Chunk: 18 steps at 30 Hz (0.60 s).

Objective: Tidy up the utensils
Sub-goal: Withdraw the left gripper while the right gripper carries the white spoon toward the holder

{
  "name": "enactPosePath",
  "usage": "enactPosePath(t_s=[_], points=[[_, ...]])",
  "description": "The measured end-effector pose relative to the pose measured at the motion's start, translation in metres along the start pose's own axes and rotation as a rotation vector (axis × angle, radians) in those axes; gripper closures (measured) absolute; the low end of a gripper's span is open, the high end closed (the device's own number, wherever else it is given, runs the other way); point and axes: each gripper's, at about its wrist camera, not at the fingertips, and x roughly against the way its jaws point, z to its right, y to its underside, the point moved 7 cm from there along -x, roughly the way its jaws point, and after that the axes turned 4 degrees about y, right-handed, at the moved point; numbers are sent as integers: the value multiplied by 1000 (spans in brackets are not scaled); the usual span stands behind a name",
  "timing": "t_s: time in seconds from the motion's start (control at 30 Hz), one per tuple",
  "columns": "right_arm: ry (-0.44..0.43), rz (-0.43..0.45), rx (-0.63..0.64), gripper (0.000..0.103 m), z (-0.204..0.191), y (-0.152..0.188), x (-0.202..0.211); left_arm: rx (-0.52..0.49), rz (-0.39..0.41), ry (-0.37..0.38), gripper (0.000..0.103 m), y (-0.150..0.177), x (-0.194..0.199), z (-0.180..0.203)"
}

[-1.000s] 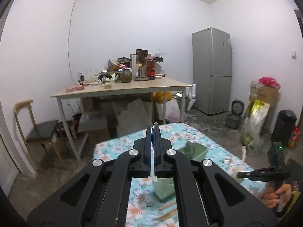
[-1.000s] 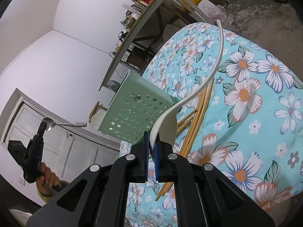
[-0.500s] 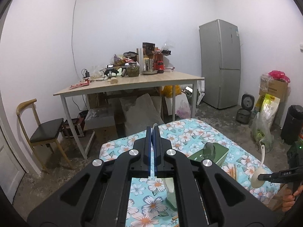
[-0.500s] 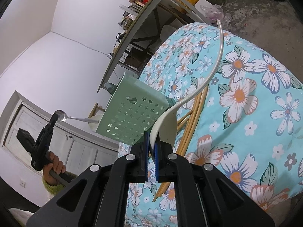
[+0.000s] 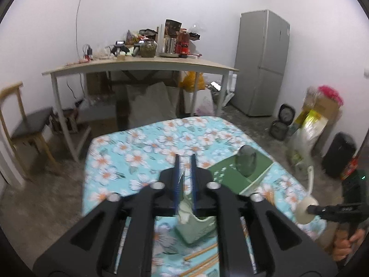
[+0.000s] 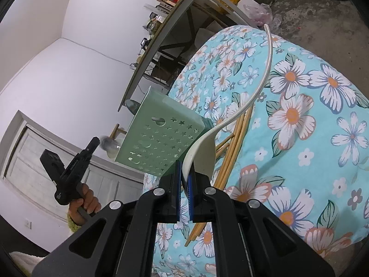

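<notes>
Left claw just let go, right one's got the white spoon

Left gripper (image 5: 184,168) has just been opening; its jaws sit a bit apart with what looks like a thin metal spoon handle (image 5: 183,177) loose in the gap, right above the green star-cutout utensil holder (image 6: 159,138). Right gripper (image 6: 184,173) is pressed together on the bowl end of a white plastic spoon (image 6: 251,87), held over the wooden chopsticks (image 6: 233,143) lying beside the holder on the floral tablecloth (image 6: 311,138).

Bare cloth (image 5: 138,147) (beyond green holder (image 5: 244,173))
</notes>
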Motion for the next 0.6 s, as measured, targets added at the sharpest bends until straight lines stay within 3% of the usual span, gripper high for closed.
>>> enactPosePath(t_s=[0.33, 0.6], points=[[-65, -12, 27, 98, -26, -3, 6, 95, 66, 28, 69, 3, 21, -12], [-259, -68, 62, 98, -92, -10, 9, 130, 91, 13, 65, 22, 48, -16]])
